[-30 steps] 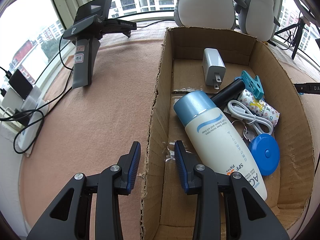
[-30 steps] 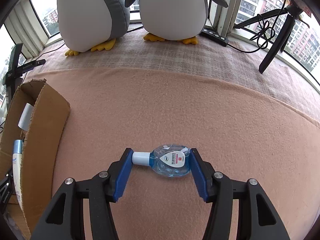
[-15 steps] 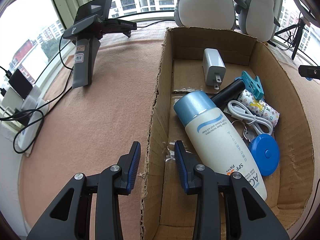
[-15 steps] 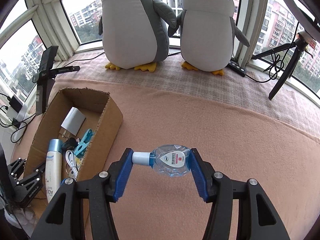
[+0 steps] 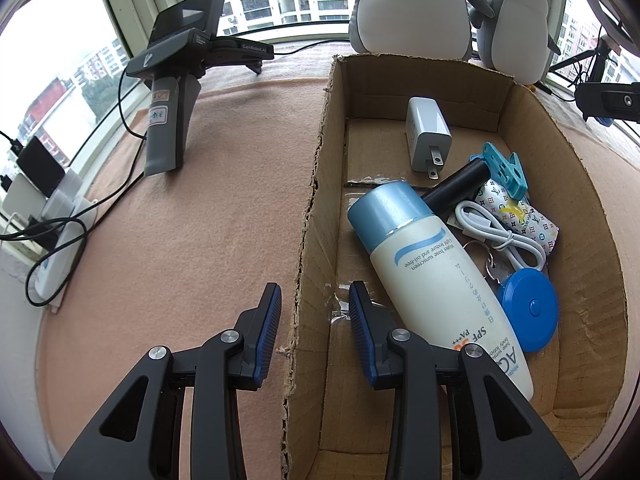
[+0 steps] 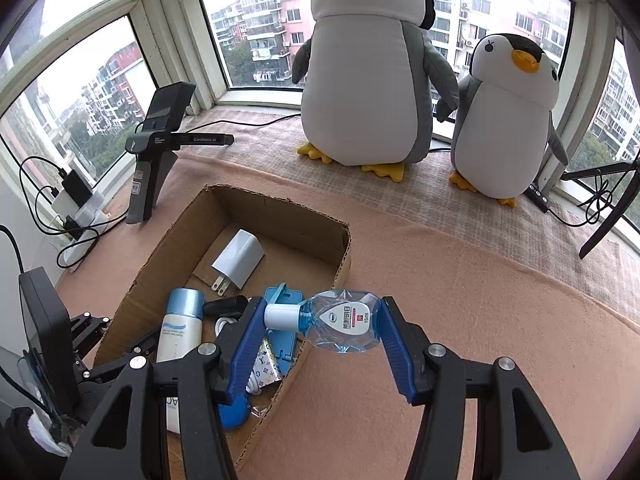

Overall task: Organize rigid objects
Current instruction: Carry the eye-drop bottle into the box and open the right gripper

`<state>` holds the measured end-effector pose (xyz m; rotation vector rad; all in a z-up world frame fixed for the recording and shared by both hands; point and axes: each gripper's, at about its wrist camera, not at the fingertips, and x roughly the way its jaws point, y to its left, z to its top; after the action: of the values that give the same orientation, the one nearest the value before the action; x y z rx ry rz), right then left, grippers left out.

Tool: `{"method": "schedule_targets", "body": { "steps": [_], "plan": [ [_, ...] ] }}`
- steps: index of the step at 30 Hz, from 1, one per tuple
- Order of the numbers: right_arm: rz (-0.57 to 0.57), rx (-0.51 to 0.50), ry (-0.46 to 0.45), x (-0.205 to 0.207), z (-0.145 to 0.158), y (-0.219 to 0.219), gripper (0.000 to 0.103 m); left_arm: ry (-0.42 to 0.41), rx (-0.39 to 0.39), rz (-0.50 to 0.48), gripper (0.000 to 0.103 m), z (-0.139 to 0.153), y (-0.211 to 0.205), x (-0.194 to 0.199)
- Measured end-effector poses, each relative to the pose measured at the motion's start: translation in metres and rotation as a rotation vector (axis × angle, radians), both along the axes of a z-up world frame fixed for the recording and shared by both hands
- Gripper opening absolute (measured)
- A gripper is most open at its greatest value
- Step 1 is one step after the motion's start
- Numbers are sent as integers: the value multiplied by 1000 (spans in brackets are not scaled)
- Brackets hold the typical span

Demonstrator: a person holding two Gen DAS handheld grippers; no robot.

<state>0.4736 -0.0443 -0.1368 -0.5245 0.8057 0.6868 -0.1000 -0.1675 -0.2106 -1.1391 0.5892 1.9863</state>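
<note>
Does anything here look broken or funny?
Yes. The cardboard box has a ragged, torn wall, with a crack partway along its top edge. The left claw straddles that wall. Nothing looks spilled; the things inside just lie jumbled.

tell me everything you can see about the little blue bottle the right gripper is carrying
The small bottle is clear plastic tinted blue, rounded and squat, with a white cap and a white label bearing a red mark and print. It lies sideways, cap pointing left, clamped end to end between the blue pads of the right gripper. It hangs in the air near the right wall of the cardboard box, touching nothing else.
</note>
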Motion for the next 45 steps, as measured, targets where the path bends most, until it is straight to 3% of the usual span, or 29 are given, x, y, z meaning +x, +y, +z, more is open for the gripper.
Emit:
{"method": "schedule_targets", "body": {
  "steps": [20, 21, 45],
  "plan": [
    [88, -43, 32, -17, -23, 41, 53, -4, 4, -12, 34, 0, 0, 1],
    [86, -40, 26, -18, -25, 42, 53, -7, 7, -44, 34, 0, 0, 1],
    [113, -63, 7, -25, -28, 46, 53, -18, 14, -91, 34, 0, -2, 3]
  ]
}}
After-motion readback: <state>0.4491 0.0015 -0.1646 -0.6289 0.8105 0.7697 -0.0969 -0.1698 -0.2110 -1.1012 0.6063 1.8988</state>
